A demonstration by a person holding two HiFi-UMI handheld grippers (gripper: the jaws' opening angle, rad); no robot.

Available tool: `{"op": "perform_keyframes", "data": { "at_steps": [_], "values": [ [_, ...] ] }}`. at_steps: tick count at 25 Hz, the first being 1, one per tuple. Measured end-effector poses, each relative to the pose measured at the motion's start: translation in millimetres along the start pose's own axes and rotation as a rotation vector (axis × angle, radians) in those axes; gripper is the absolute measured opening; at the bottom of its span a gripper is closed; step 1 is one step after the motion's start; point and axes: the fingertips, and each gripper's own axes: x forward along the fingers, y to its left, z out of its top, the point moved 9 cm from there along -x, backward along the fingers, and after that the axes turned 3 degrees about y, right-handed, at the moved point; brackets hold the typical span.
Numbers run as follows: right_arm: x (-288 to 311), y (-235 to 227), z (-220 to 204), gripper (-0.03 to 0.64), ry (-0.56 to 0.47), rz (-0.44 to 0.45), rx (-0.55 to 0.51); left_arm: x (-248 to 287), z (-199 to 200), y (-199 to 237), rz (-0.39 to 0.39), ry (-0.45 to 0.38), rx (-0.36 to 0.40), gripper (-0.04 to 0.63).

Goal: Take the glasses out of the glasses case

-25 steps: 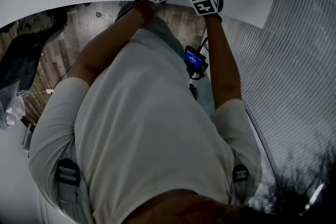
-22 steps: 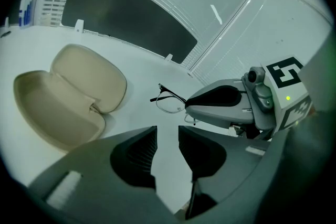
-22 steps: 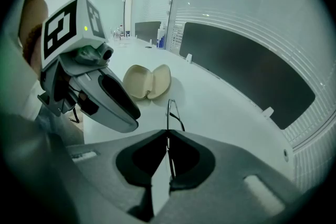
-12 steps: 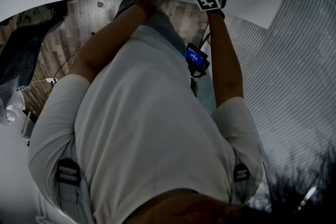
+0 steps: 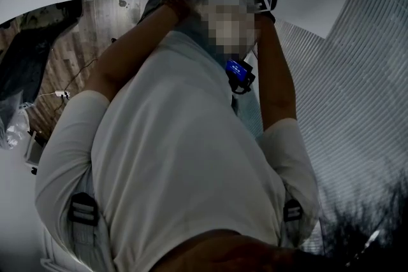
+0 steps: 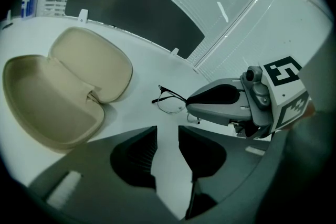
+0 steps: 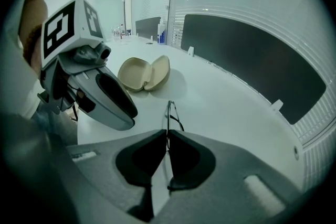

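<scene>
The glasses case [image 6: 68, 92] lies open on the table [image 6: 152, 63], left of the glasses [image 6: 169, 103].

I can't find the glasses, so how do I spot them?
Look at the big white table. An open tan case lies on it, empty. Beside it, the thin dark-rimmed glasses are pinched in the right tool, the only wiry thing there.

A long dark panel [image 6: 136, 5] stands along the far edge of the white table [image 6: 149, 68]. Small bottles [image 7: 119, 32] sit at the table's far end, and wooden floor [image 5: 76, 51] shows beside the table.
</scene>
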Motion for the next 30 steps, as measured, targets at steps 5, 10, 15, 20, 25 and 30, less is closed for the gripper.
{"op": "perform_keyframes", "data": {
  "at_steps": [5, 10, 15, 20, 25, 30],
  "values": [
    [0.1, 0.3, -0.1, 0.021, 0.004, -0.002, -0.005, -2.2, 1.3, -1.0, 0.007, -0.005, 0.003, 0.133],
    [-3.5, -1.9, 3.1, 0.094, -0.019, -0.031, 0.01, -3.6, 2.3, -0.2, 0.008, -0.013, 0.004, 0.132],
    [-5.9, -4.6, 4.4, 0.092, -0.018, -0.036, 0.007, -5.9, 4.3, -0.5, 0.006, -0.019, 0.003, 0.132],
    [-8.6, -3.3, 8.3, 0.091, -0.027, -0.042, 0.004, -10.8, 7.3, -0.2, 0.011, -0.022, 0.008, 0.132],
    [-22.1, -3.3, 15.7, 0.091, -0.05, -0.062, 0.013, -27.6, 16.9, -2.6, 0.015, -0.046, 0.032, 0.133],
    [-45.4, -3.0, 31.8, 0.089, -0.121, -0.093, 0.033, -54.4, 34.4, -5.2, 0.022, -0.095, 0.058, 0.133]
  ]
}}
